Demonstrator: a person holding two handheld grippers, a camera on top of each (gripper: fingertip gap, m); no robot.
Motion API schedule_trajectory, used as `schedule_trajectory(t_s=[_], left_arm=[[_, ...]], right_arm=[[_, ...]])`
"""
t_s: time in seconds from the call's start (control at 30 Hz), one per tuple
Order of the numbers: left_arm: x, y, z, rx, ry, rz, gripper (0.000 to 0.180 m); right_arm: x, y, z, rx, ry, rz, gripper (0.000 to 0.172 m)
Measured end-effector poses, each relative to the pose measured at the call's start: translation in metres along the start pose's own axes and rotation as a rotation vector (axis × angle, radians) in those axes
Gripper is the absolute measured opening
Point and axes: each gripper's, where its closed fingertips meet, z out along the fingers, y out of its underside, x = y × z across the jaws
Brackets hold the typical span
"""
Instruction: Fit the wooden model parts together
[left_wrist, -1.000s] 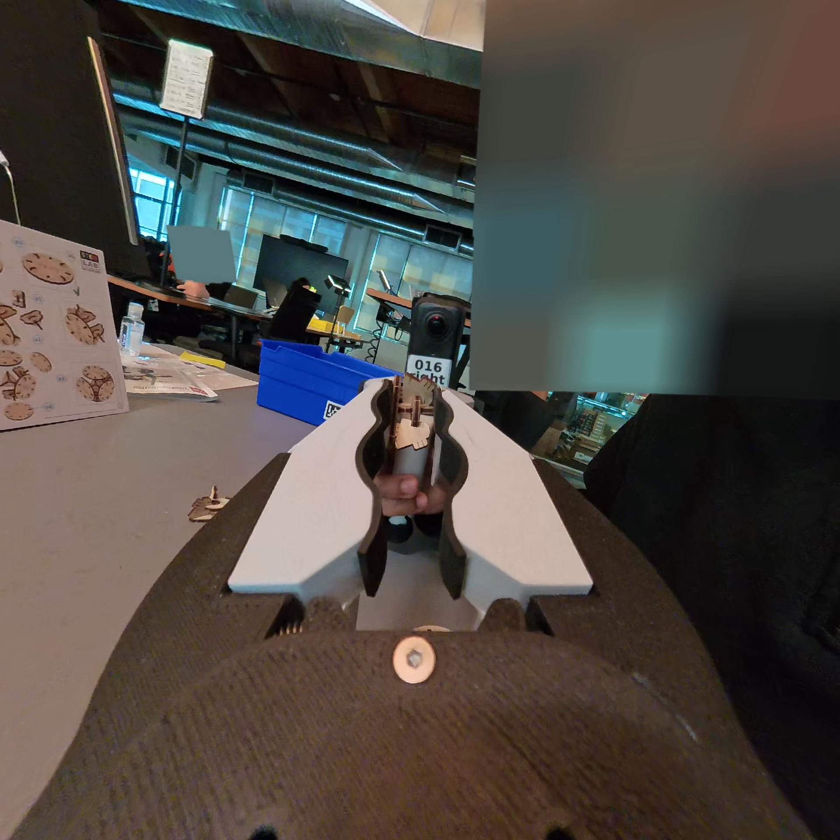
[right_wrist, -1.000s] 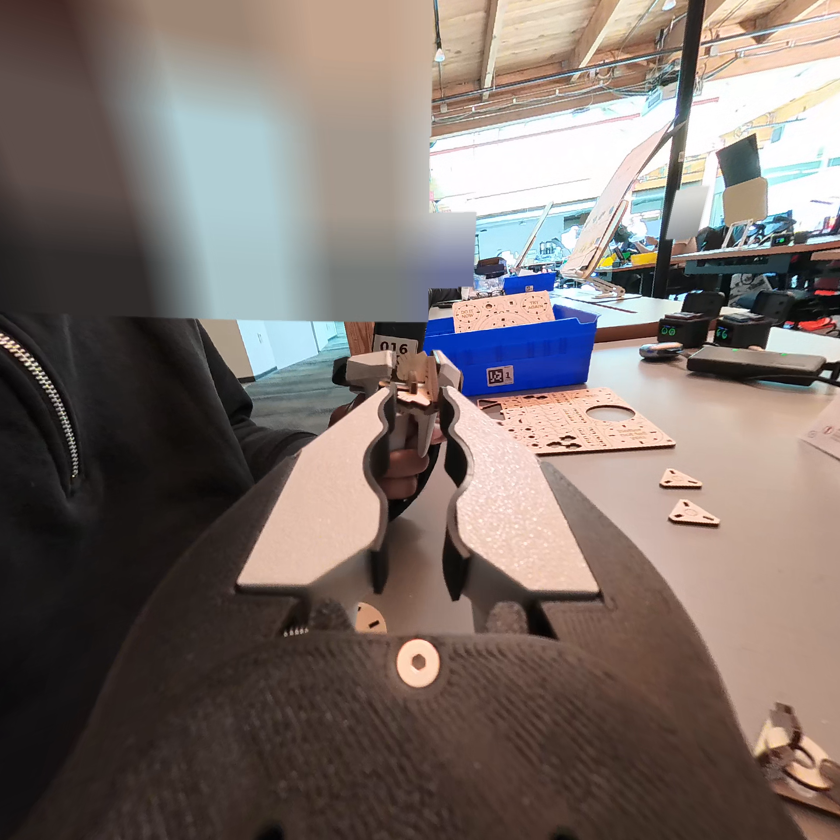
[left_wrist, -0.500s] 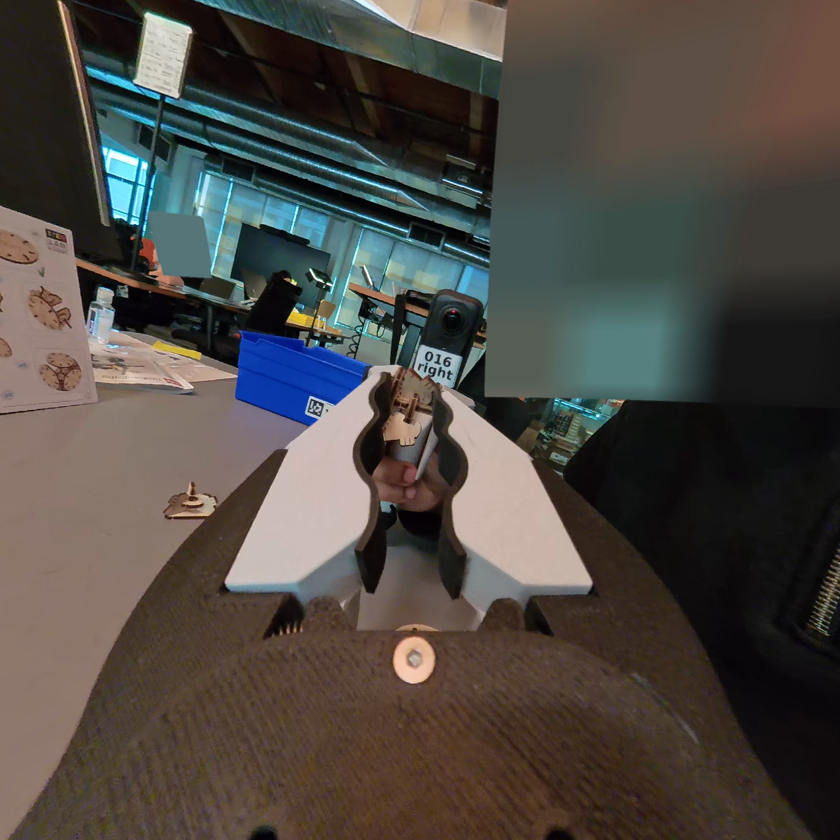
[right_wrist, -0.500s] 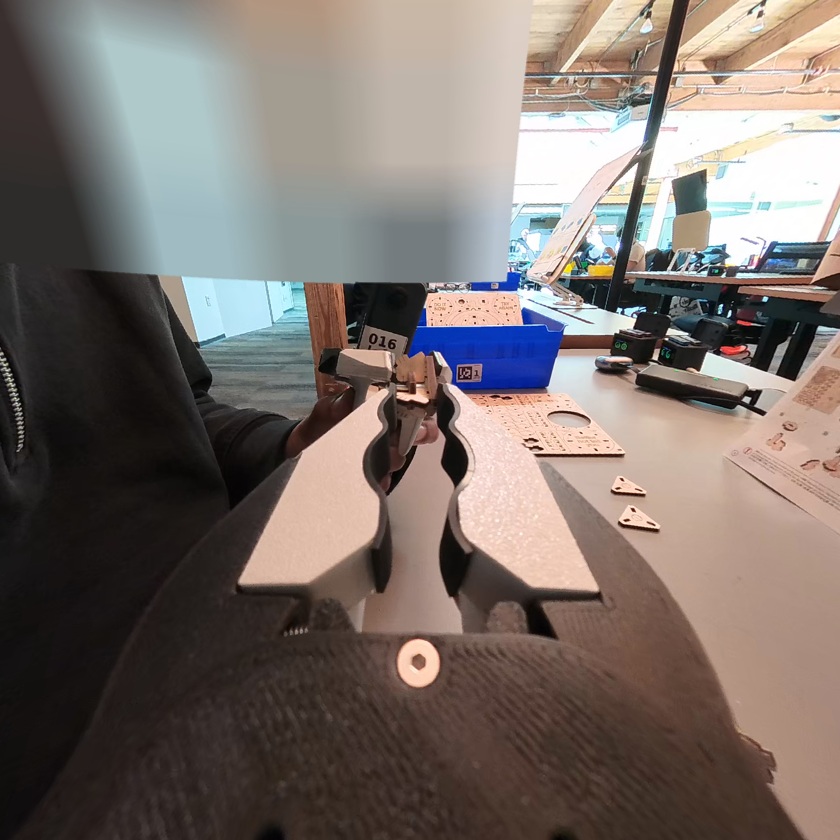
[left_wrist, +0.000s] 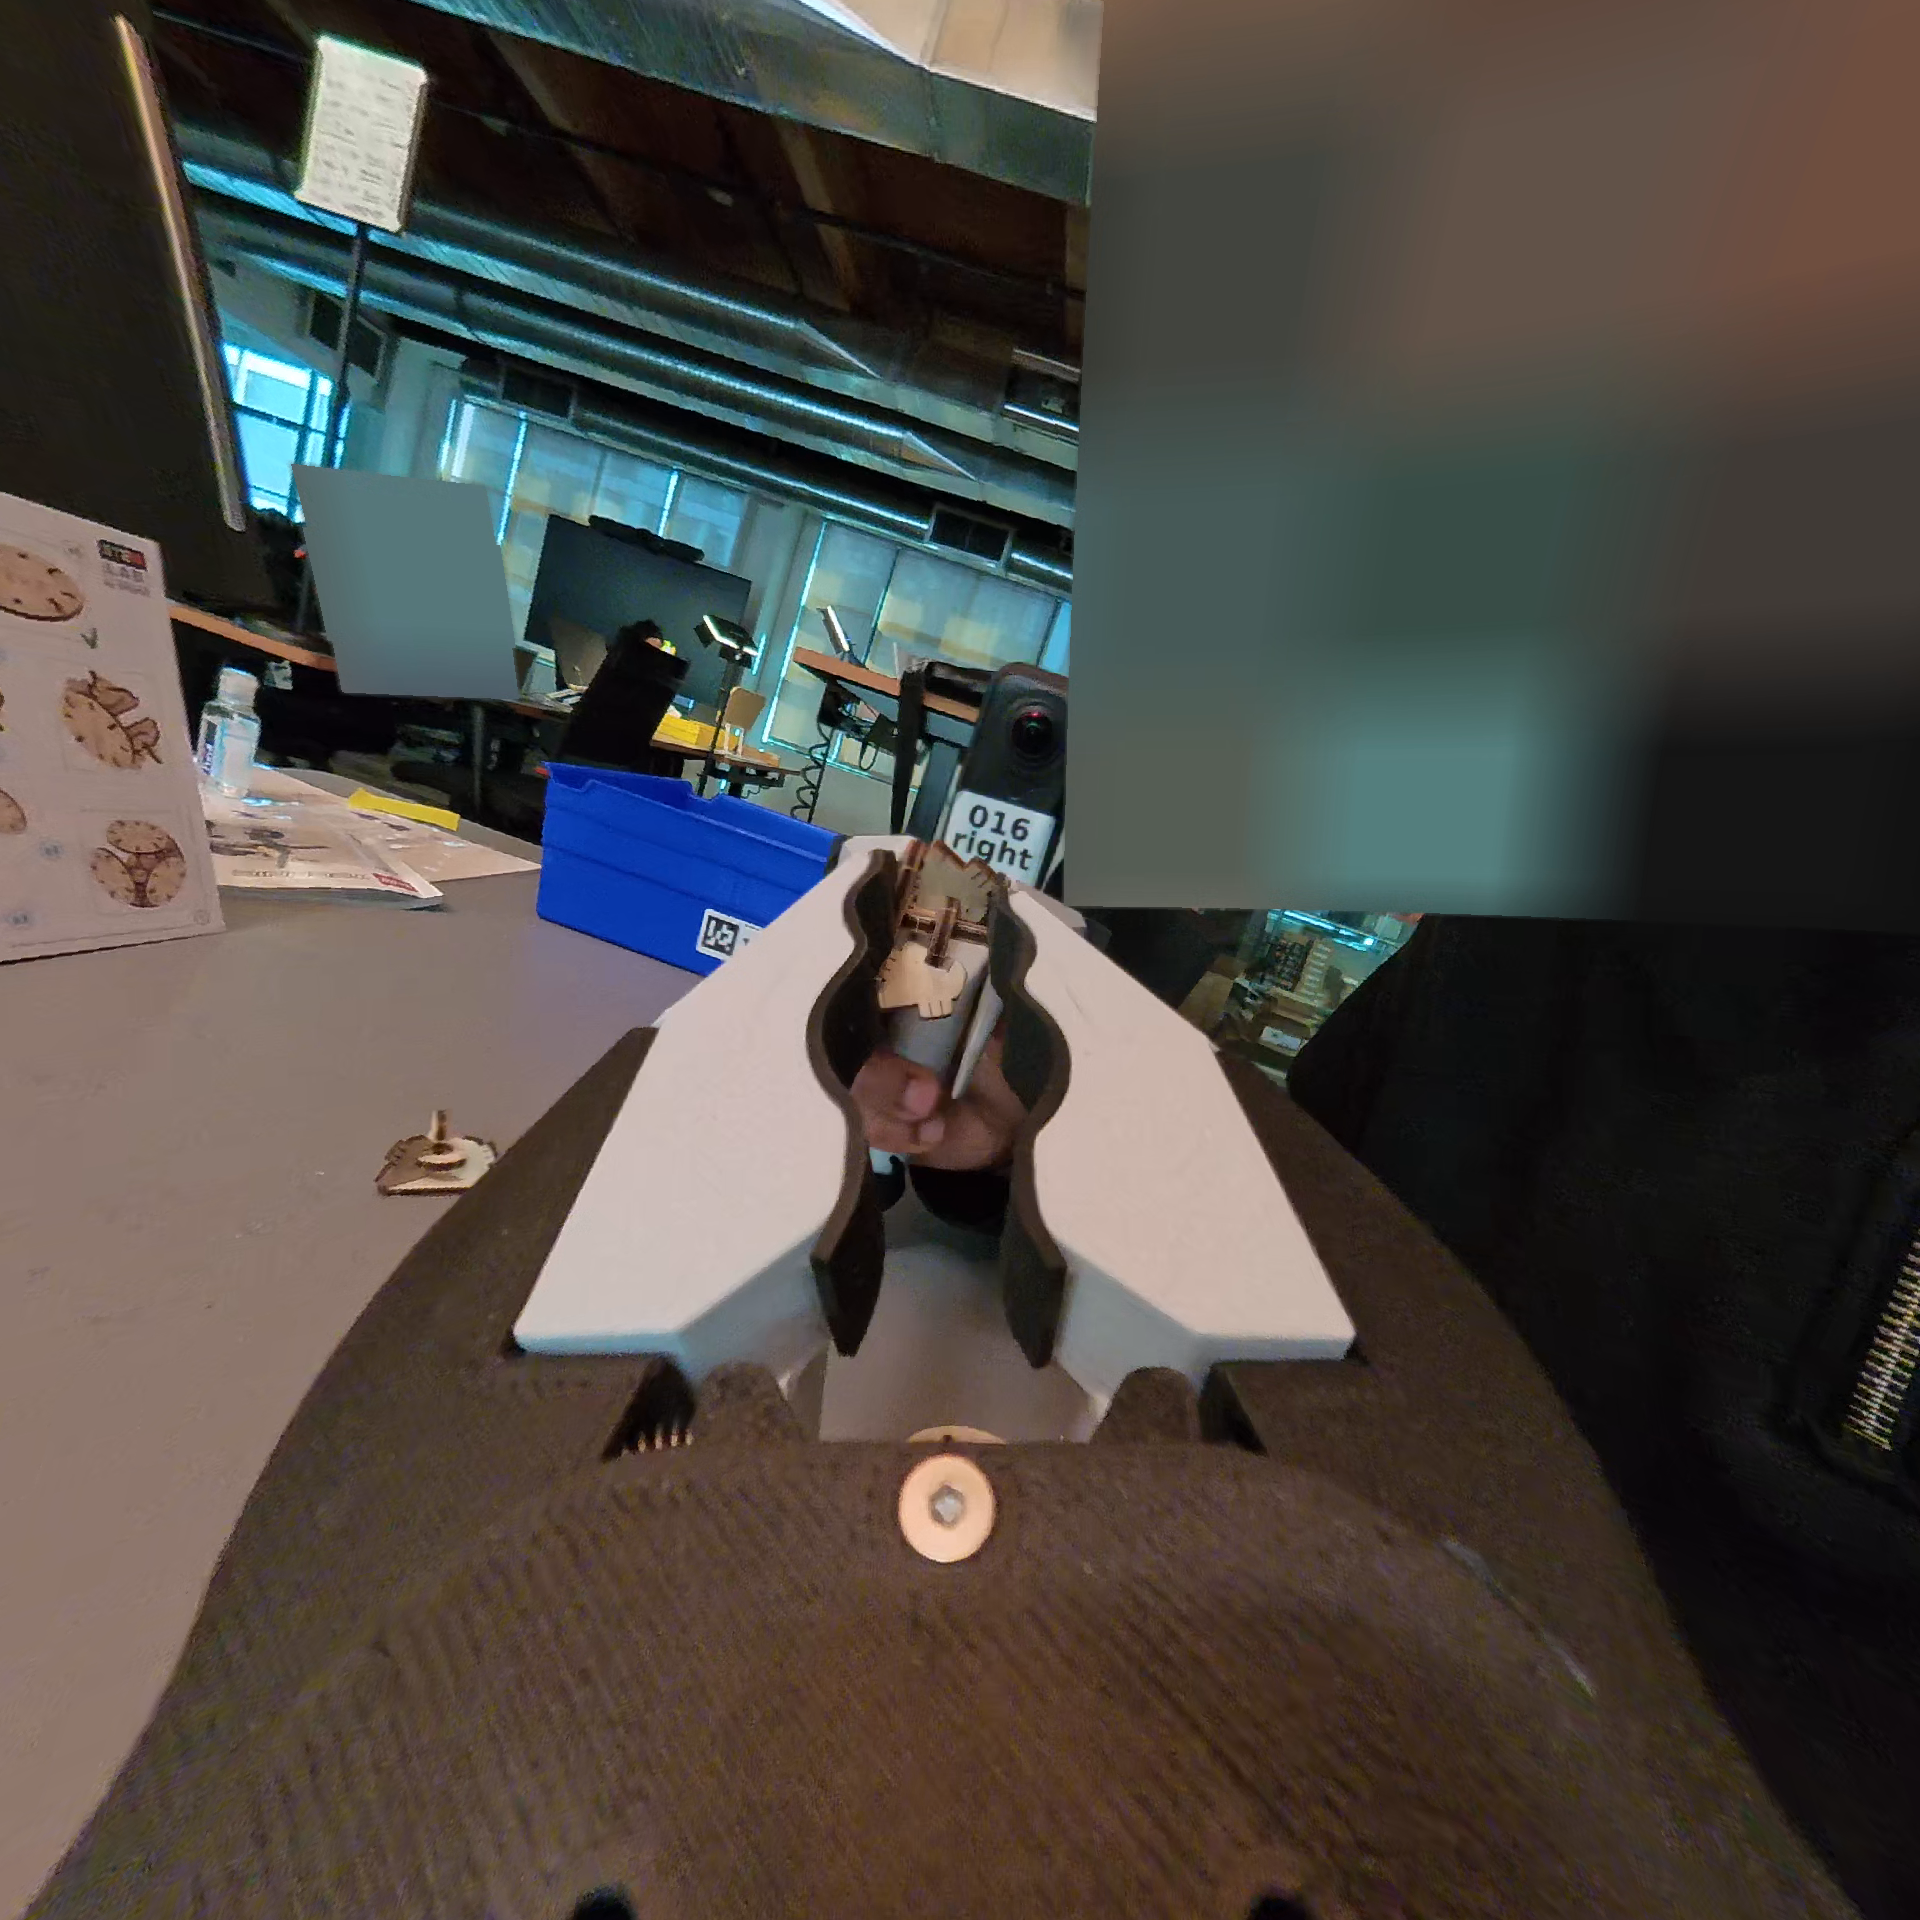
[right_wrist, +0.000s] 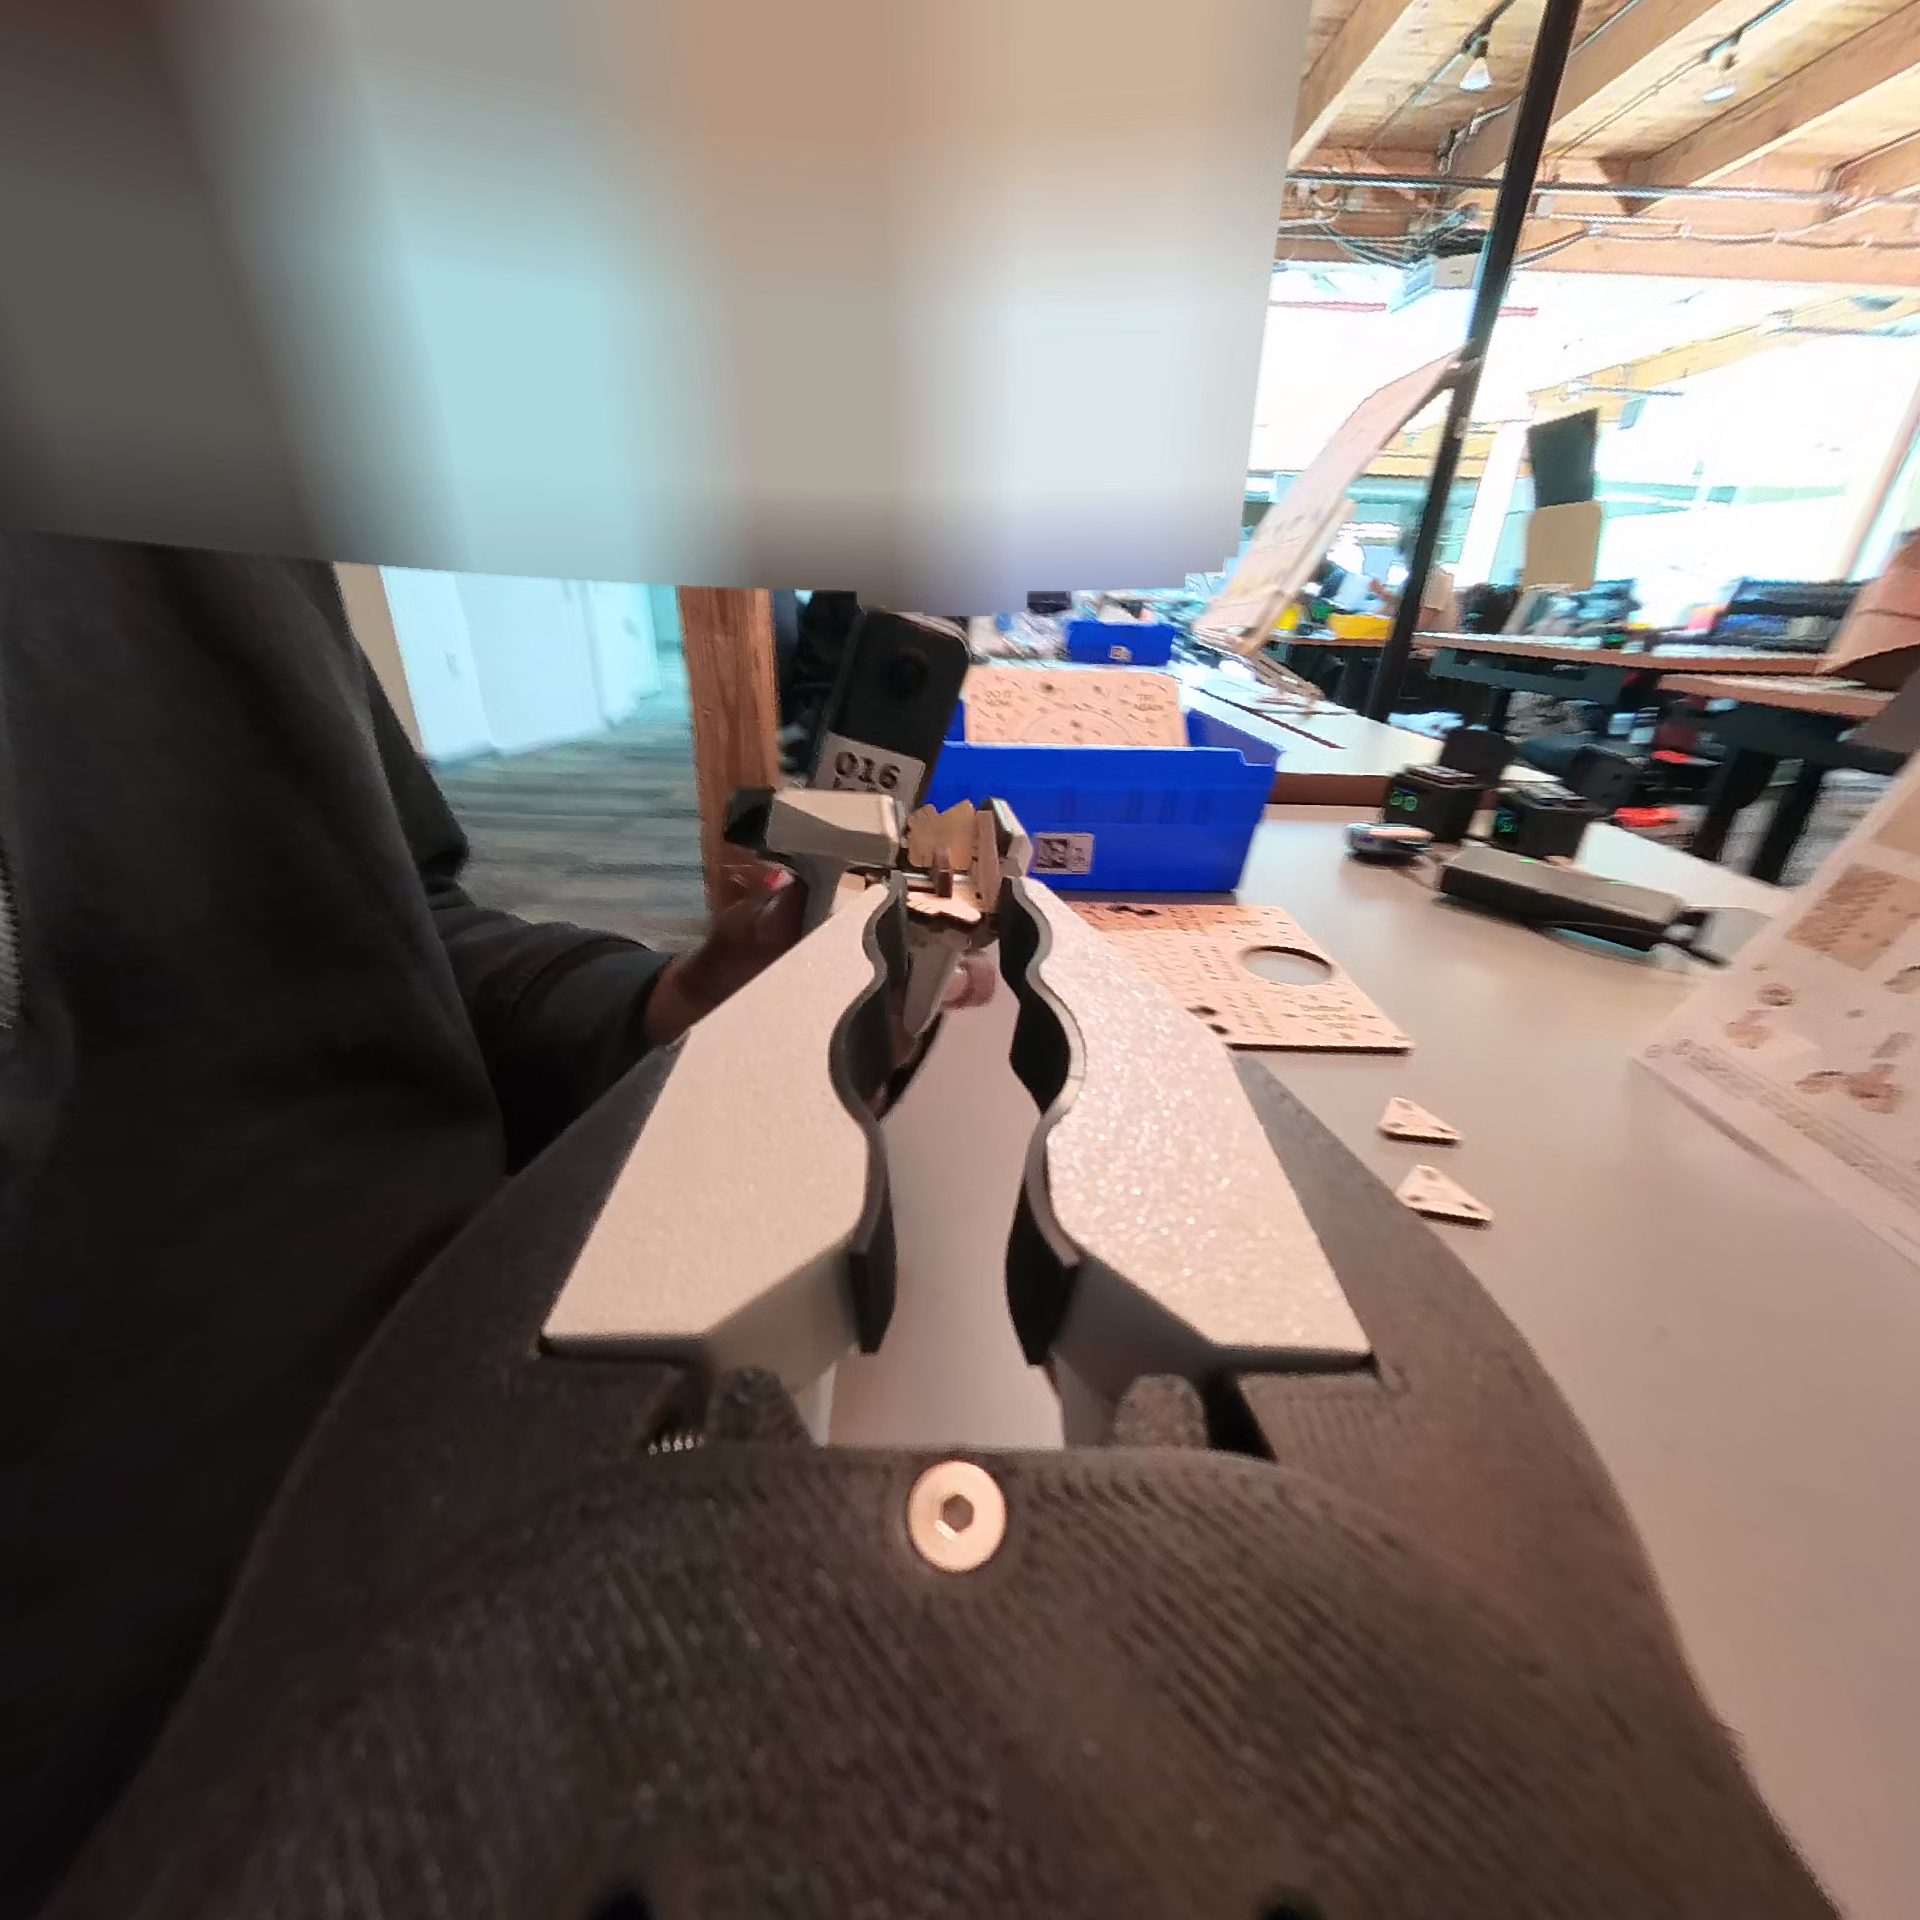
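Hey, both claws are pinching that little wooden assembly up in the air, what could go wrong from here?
1. The wooden assembly is thin interlocking pieces caught between both claws, left claw and right claw; pulling or twisting apart may snap or unseat a piece.
2. It is held off the table near the edge; a slip might drop it to the floor.
3. The tips crowd each other, so the claws could knock together.

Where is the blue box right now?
In the right wrist view the blue box sits on the grey table, just behind the punched wooden sheet.
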Motion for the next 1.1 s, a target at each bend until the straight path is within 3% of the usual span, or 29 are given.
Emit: schedule_trajectory(t_s=[0.3, 0.53, 0.63, 0.7, 0.8, 0.83, 0.87, 1.03, 1.1], left_arm=[[0.008, 0.000, 0.000, -0.001, 0.053, 0.005, 0.016], [0.012, 0.000, -0.001, 0.001, 0.078, 0.011, 0.016], [0.012, -0.001, -0.001, 0.005, 0.085, -0.001, 0.016], [0.012, 0.000, -0.001, 0.005, 0.085, -0.001, 0.016], [0.009, 0.000, -0.001, 0.003, 0.068, -0.003, 0.016], [0.011, 0.000, -0.001, 0.003, 0.078, 0.003, 0.015], [0.011, 0.000, -0.001, 0.003, 0.075, 0.007, 0.016], [0.012, 0.001, 0.000, -0.005, 0.077, 0.012, 0.016], [0.014, 0.002, 0.001, -0.012, 0.091, 0.012, 0.016]], right_arm=[[-0.005, -0.006, 0.000, 0.108, 0.000, -0.047, 0.018], [0.002, -0.006, 0.000, 0.114, 0.036, -0.002, 0.042], [0.015, -0.008, -0.001, 0.110, 0.125, -0.021, 0.070], [0.017, -0.009, -0.002, 0.105, 0.142, -0.040, 0.077], [0.003, -0.011, -0.002, 0.111, 0.089, -0.130, 0.059], [-0.007, -0.012, -0.001, 0.110, 0.038, -0.169, 0.021], [-0.010, -0.012, -0.001, 0.107, 0.026, -0.175, 0.016], [-0.009, -0.013, -0.003, 0.119, 0.012, -0.127, 0.017], [0.001, -0.016, -0.003, 0.151, 0.093, -0.127, 0.038]])
